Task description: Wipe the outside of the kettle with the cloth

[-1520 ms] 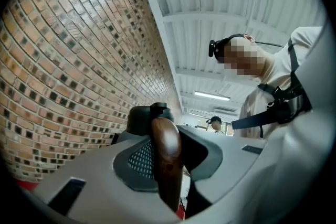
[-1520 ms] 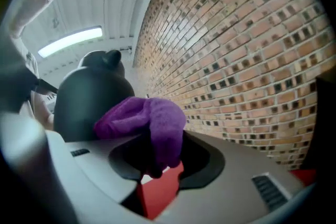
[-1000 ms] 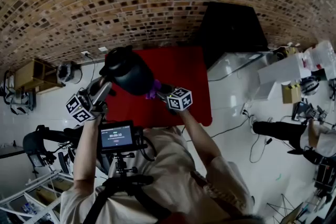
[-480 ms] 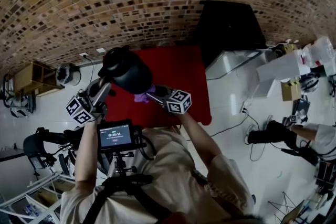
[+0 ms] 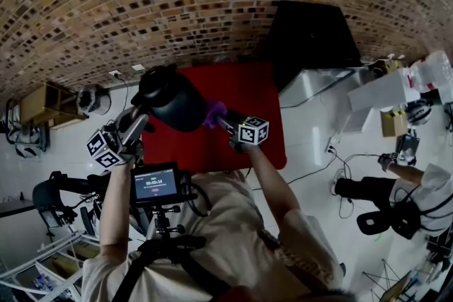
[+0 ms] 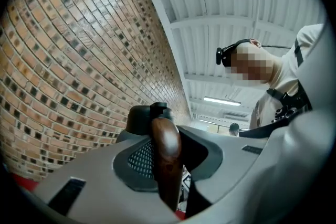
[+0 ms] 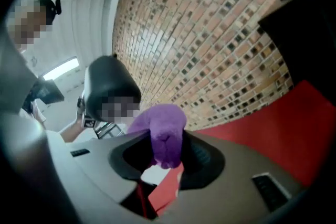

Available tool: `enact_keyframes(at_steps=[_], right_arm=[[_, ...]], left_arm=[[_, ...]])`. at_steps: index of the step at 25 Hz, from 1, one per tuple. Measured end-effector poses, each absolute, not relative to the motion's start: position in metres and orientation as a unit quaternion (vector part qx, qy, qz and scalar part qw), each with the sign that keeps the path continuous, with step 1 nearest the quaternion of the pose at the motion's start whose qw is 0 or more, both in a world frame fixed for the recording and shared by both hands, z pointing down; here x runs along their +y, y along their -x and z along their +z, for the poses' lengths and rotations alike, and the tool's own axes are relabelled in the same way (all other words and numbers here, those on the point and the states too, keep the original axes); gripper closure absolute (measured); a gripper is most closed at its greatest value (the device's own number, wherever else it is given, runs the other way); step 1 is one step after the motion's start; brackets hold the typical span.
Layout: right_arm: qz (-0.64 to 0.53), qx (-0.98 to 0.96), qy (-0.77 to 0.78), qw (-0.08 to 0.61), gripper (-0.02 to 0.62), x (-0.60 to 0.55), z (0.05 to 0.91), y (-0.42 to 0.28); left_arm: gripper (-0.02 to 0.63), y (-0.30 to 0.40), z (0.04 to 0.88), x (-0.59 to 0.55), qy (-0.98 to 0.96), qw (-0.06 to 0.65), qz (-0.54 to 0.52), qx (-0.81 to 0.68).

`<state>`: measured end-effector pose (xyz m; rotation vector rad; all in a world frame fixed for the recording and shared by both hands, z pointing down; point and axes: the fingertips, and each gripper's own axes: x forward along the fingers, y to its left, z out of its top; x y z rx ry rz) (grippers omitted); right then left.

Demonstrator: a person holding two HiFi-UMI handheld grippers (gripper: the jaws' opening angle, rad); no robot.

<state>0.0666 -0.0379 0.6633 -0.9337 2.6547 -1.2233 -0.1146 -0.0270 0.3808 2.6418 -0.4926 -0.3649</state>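
Left gripper (image 6: pixel 166 165), jaws clamped on the brown wooden handle (image 6: pixel 167 147), held the black rounded kettle (image 5: pixel 172 98) above the red mat (image 5: pixel 244 99). Right gripper (image 7: pixel 167 157), pinching the purple fleecy cloth (image 7: pixel 164 131), stood just beside the kettle's wall at 4 o'clock. Wiping was apparently in hand. The next stroke likely required firm contact while sweeping round the body.

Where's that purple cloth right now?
In the head view the purple cloth is pinched in the right tool, just right of the black kettle.
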Motion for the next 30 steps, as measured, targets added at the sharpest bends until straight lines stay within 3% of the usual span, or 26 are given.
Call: enact_keyframes(at_steps=[4, 8, 15, 21, 27, 30], right_arm=[[-0.392, 0.901, 0.177, 0.054, 0.445, -0.021, 0.65, 0.022], [-0.346, 0.929, 0.095, 0.091, 0.445, -0.015, 0.607, 0.046], [-0.312, 0.935, 0.143, 0.094, 0.445, -0.032, 0.585, -0.015], [-0.352, 0.873, 0.227, 0.251, 0.445, -0.059, 0.559, -0.104], [-0.304, 0.893, 0.314, 0.108, 0.445, -0.047, 0.576, -0.116], [-0.321, 0.89, 0.316, 0.072, 0.445, -0.034, 0.592, -0.105]], left_arm=[[0.517, 0.107, 0.377, -0.023, -0.952, 0.226, -0.149, -0.145], [0.517, 0.106, 0.381, -0.02, -0.956, 0.221, -0.132, -0.139], [0.515, 0.119, 0.381, -0.002, -0.958, 0.218, -0.136, -0.125], [0.517, 0.13, 0.391, -0.006, -0.957, 0.215, -0.114, -0.156], [0.517, 0.136, 0.459, -0.022, -0.946, 0.214, -0.01, -0.242], [0.516, 0.133, 0.511, -0.035, -0.936, 0.207, 0.053, -0.279]])
